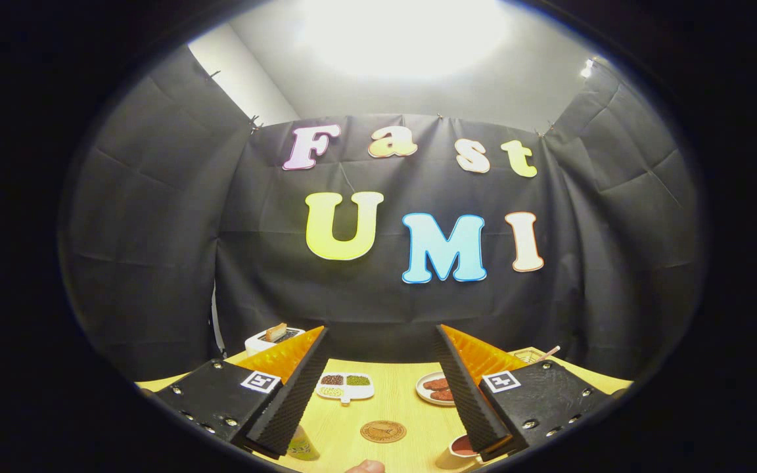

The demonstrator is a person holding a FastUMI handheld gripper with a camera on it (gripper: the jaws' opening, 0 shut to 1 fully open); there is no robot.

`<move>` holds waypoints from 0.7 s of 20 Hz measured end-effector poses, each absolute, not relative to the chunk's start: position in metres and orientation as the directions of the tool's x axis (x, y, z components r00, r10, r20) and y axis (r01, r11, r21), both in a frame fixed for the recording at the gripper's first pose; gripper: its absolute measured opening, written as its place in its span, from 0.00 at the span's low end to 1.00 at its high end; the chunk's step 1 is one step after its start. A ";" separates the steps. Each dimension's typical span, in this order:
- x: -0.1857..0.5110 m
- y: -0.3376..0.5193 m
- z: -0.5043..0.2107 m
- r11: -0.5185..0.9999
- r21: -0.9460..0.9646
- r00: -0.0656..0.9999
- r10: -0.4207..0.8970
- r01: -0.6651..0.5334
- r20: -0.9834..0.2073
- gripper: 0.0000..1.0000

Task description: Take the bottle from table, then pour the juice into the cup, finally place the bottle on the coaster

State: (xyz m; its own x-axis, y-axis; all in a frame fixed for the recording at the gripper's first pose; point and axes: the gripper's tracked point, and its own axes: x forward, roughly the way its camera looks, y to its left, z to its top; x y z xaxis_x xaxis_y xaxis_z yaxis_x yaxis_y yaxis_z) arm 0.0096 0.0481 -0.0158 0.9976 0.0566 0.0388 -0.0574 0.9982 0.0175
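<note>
My gripper is open, with nothing between its fingers, and it is held above the wooden table. A greenish bottle stands on the table below the left finger, which hides most of it. The round brown coaster lies on the table between the fingers, near the front. A white cup with a dark red inside sits under the right finger and is partly covered by it.
A white divided dish of beans and a plate of reddish food lie beyond the coaster. A white toaster with bread stands at the back left, a small basket at the back right. A person's fingertip shows at the table's front.
</note>
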 end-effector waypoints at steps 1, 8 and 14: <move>0.010 0.054 -0.020 0.998 0.018 0.997 0.062 -0.063 0.036 0.96; 0.009 0.093 -0.045 0.994 0.006 0.994 0.106 -0.106 0.010 0.96; 0.008 0.124 -0.078 0.993 -0.002 0.991 0.120 -0.120 -0.057 0.97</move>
